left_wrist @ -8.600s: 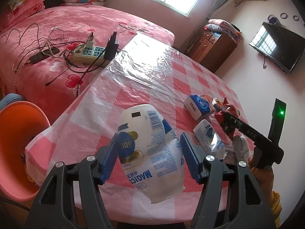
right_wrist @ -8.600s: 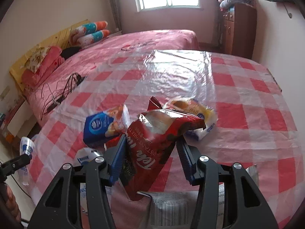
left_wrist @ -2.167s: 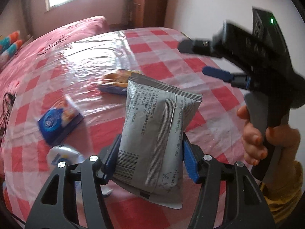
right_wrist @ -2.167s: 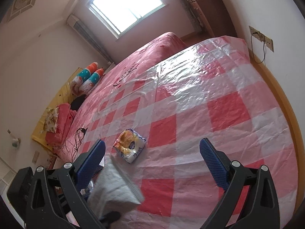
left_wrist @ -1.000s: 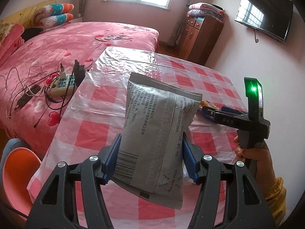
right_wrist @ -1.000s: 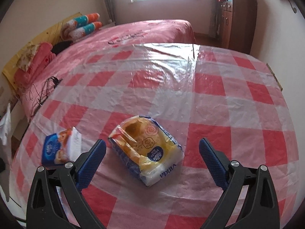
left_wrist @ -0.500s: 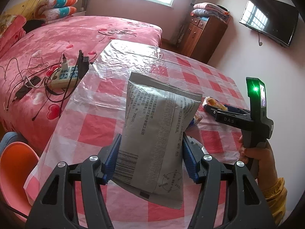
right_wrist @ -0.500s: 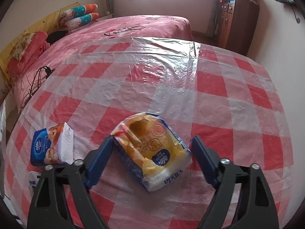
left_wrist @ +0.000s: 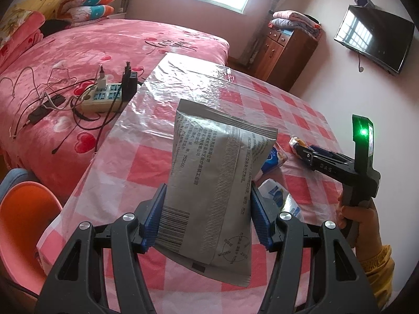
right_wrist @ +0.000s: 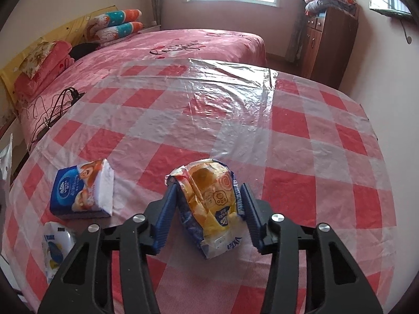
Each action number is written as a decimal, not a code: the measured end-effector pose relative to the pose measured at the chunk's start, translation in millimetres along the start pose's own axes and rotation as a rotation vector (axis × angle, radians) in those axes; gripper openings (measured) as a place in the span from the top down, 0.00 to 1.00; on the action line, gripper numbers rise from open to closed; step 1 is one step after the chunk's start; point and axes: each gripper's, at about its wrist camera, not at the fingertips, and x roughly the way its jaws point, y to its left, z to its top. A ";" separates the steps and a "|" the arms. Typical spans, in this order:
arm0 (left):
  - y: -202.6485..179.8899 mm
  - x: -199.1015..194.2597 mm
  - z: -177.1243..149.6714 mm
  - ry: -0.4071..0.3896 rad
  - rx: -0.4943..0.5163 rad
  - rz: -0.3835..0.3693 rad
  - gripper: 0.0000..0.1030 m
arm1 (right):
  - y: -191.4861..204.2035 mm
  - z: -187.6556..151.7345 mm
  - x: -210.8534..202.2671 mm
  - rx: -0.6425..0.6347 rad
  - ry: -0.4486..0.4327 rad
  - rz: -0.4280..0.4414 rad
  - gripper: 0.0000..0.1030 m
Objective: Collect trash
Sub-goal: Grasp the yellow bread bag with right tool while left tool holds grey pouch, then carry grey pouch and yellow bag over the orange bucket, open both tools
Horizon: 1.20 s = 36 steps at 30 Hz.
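Left gripper (left_wrist: pixel 207 216) carried a flat silver-grey foil pouch with printed text and a barcode (left_wrist: pixel 217 180), jaws clenched on its two side edges, pouch upright and lifted clear of the red-and-white checked, plastic-covered surface (left_wrist: pixel 146 128). An orange plastic bin (left_wrist: pixel 23 225) sat low at the left, beside the surface's edge and near the pink bed (left_wrist: pixel 78 41); judged the likely drop point, so the left hand's step read as carry-to-bin. Right gripper (right_wrist: pixel 207 216) stood at a crumpled yellow-and-blue plastic tissue wrapper (right_wrist: pixel 212 206), blue pads pressing its sides, the wrapper bunched up between them; whether it rested on the surface or was just raised could not be told. Step for that hand: the grasp itself. Loose on the surface, left of it: a blue-and-white tissue pack (right_wrist: pixel 81 191) and, nearer the edge, a small white-and-blue crumpled wrapper (right_wrist: pixel 56 246), both apart from the jaws. Next move would call for swinging the pouch over the bin before releasing, and lifting the wrapper straight up; thin film may slip if the squeeze is light.
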 end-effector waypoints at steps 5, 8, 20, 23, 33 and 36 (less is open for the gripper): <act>10.1 -7.5 -5.3 -0.008 -0.014 -0.004 0.41 | 2.2 -5.9 -9.0 0.021 -0.018 0.001 0.63; 15.8 -10.3 -8.4 -0.011 -0.022 -0.002 0.41 | 0.4 -9.4 -13.8 0.052 -0.029 0.009 0.67; 43.1 -21.8 -19.7 -0.023 -0.061 -0.003 0.41 | -10.1 -16.9 -30.6 0.138 -0.061 0.015 0.85; 47.9 -24.1 -22.0 -0.025 -0.068 -0.003 0.41 | -10.5 -16.9 -37.8 0.152 -0.075 0.021 0.86; 68.1 -37.0 -24.9 -0.054 -0.101 0.007 0.41 | 5.1 -7.3 -74.4 0.161 -0.134 0.094 0.86; 78.1 -43.3 -26.4 -0.069 -0.119 0.019 0.41 | 20.9 -1.7 -85.8 0.145 -0.150 0.142 0.86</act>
